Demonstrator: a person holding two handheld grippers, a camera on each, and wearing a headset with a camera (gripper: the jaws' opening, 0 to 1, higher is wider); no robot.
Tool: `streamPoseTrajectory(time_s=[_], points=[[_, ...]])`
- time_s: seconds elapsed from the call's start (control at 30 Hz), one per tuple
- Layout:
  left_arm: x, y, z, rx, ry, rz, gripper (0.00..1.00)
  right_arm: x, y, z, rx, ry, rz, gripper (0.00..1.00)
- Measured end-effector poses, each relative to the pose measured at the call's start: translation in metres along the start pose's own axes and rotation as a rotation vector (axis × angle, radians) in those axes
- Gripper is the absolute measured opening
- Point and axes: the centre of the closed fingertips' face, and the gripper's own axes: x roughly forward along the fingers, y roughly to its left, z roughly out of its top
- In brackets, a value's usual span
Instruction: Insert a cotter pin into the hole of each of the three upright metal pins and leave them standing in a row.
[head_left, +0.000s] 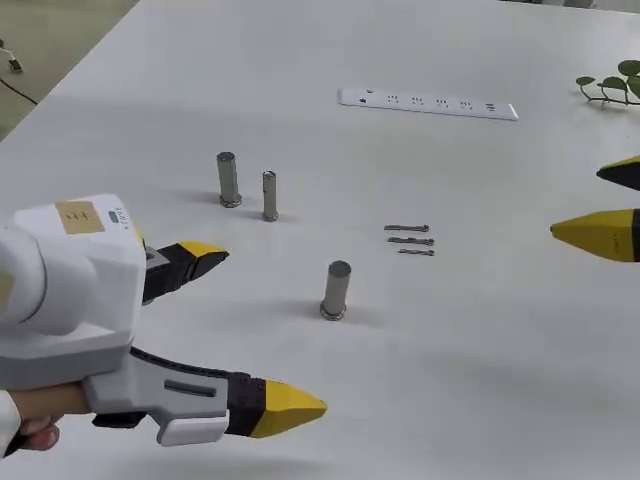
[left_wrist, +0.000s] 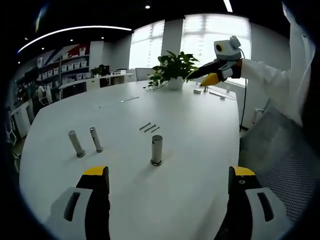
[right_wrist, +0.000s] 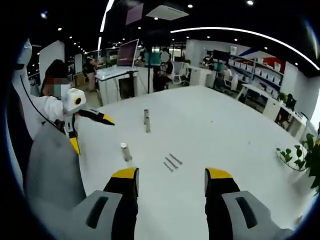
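Note:
Three upright metal pins stand on the white table: a thick one (head_left: 229, 180), a thin one (head_left: 269, 196) close beside it, and a thick one (head_left: 337, 290) apart, nearer me. Three cotter pins (head_left: 411, 240) lie side by side to their right. My left gripper (head_left: 260, 330) hovers open at the lower left, short of the near pin (left_wrist: 157, 150). My right gripper (head_left: 580, 200) hangs open at the right edge, away from the cotter pins (right_wrist: 171, 162). Nothing sits between either pair of jaws.
A white power strip (head_left: 428, 103) lies at the back of the table. A leafy plant (head_left: 610, 85) stands at the far right corner. The table's left edge runs past the pins, with floor beyond it.

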Motion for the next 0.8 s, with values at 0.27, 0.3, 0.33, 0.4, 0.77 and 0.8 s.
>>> streamPoseTrajectory(time_s=[0.27, 0.3, 0.33, 0.4, 0.77, 0.8], points=[[-0.006, -0.002, 0.001, -0.017, -0.015, 0.014, 0.99, 0.022, -0.004, -0.001, -0.074, 0.106, 0.079, 0.38], [-0.007, -0.003, 0.0, -0.019, -0.014, 0.016, 0.99, 0.025, -0.004, -0.001, -0.102, 0.122, 0.09, 0.35], [-0.008, -0.003, -0.001, -0.02, -0.014, 0.018, 0.99, 0.028, -0.003, 0.0, -0.115, 0.123, 0.099, 0.33], [-0.009, -0.003, -0.002, -0.028, -0.014, 0.02, 0.99, 0.034, -0.001, -0.001, -0.129, 0.139, 0.122, 0.32], [-0.019, 0.001, -0.002, -0.069, -0.019, 0.042, 0.99, 0.071, 0.005, -0.009, -0.222, 0.253, 0.223, 0.26], [-0.02, 0.001, -0.002, -0.069, -0.018, 0.043, 0.99, 0.075, 0.005, -0.01, -0.227, 0.26, 0.23, 0.26]])
